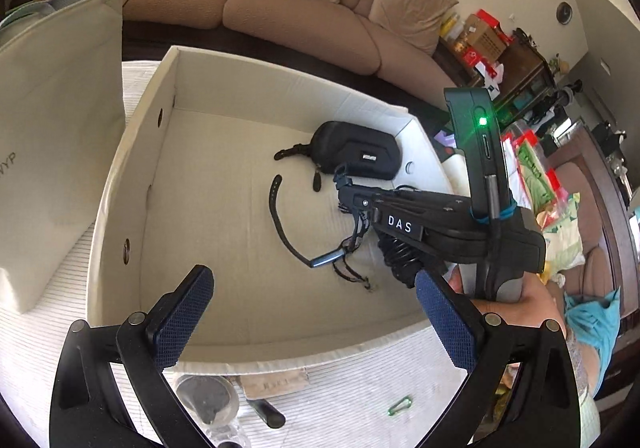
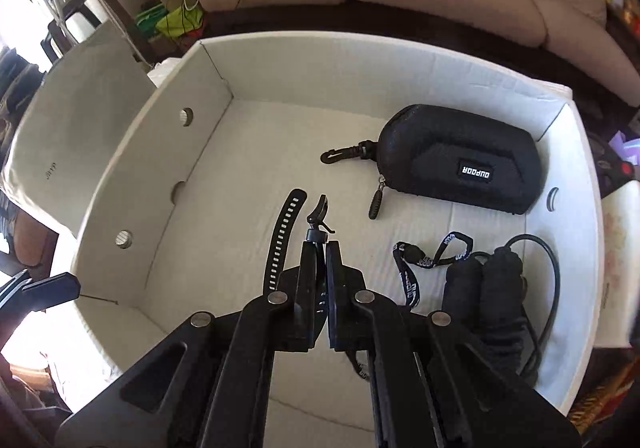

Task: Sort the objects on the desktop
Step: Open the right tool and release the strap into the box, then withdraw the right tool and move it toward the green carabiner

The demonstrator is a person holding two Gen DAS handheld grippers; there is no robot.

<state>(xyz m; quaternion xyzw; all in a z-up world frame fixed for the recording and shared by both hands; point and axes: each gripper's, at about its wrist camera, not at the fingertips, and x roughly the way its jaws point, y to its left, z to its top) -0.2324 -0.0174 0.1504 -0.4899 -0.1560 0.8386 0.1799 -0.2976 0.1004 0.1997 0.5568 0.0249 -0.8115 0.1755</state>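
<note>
A white cardboard box (image 1: 132, 176) holds a black zip case (image 1: 356, 150), a black watch strap (image 1: 286, 226), a lanyard and a coiled black cable. My left gripper (image 1: 312, 312) is open and empty over the box's near rim. My right gripper (image 2: 321, 252) is shut on a small black clip (image 2: 319, 218) and holds it inside the box (image 2: 120, 176), next to the strap (image 2: 282, 236). The case (image 2: 460, 158) lies at the back right, the lanyard (image 2: 420, 260) and the coiled cable (image 2: 492, 288) at the right. The right gripper also shows in the left wrist view (image 1: 344, 184).
A white paper bag (image 1: 48, 136) stands left of the box. In front of the box on the white cloth lie a round grey object (image 1: 208, 400), a dark pen-like item (image 1: 266, 412) and a green clip (image 1: 400, 406). A tan sofa (image 1: 304, 8) is behind.
</note>
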